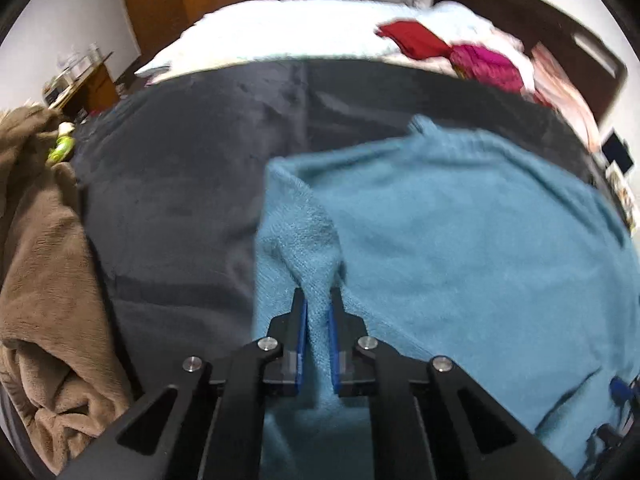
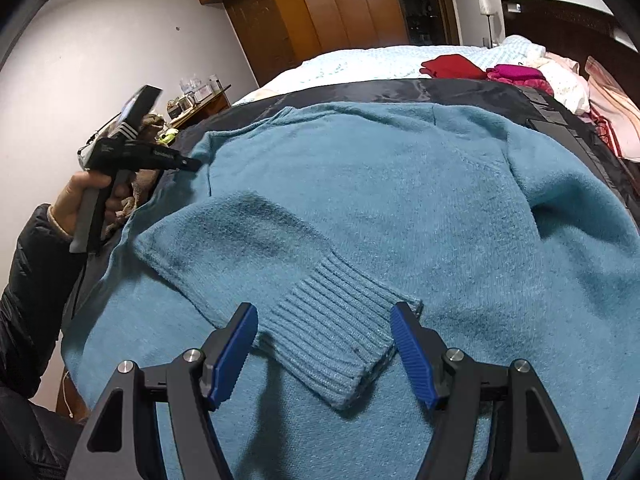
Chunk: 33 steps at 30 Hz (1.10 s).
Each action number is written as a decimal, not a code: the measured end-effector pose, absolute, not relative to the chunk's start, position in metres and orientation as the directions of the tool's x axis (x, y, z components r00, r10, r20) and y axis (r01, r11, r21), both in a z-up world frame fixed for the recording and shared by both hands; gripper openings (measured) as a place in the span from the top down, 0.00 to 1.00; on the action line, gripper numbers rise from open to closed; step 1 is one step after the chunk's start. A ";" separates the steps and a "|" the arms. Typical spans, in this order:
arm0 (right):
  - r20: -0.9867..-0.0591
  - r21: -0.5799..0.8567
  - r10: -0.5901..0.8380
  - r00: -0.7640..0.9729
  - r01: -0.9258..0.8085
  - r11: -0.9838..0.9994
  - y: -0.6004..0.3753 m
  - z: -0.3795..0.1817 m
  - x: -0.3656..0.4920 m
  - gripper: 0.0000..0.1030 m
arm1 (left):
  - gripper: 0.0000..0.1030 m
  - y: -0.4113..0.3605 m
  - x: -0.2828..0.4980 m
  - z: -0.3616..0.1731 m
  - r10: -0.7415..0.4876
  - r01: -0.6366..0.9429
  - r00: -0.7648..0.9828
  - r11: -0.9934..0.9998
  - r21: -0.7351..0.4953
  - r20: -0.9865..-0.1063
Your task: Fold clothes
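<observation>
A teal knitted sweater [image 2: 400,184] lies spread on a dark sheet [image 2: 460,90] on the bed. One sleeve is folded across its body, with the ribbed cuff [image 2: 332,344] lying between the fingers of my right gripper [image 2: 324,316], which is open wide just above it. My left gripper [image 1: 318,300] is shut on a pinched fold of the sweater [image 1: 460,248] at its left edge. The left gripper also shows in the right wrist view [image 2: 188,164], held in a hand at the sweater's far left side.
A brown blanket [image 1: 44,280] is heaped at the left of the dark sheet [image 1: 180,168]. Red [image 2: 452,66] and magenta [image 2: 516,72] clothes and pale bedding lie near the dark headboard [image 2: 560,20]. A wooden wardrobe [image 2: 320,12] and a cluttered side table [image 2: 196,98] stand beyond the bed.
</observation>
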State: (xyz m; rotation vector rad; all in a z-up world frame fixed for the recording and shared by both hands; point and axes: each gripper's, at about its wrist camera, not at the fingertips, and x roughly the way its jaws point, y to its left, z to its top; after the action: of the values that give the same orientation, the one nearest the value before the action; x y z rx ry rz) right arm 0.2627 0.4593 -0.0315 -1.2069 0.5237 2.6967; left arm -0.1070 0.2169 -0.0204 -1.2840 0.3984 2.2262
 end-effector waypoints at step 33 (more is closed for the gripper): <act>-0.783 0.154 0.061 -0.619 -0.288 -0.945 0.458 -0.027 0.231 0.79 | 0.49 0.182 -0.059 0.001 0.356 -0.630 -0.581 -0.766 0.128 -0.732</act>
State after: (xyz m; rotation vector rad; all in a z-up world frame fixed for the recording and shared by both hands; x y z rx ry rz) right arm 0.2307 0.4578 -0.0269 -1.2588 0.3943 2.6331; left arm -0.0586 0.1815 0.0012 -0.9610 0.5115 2.3236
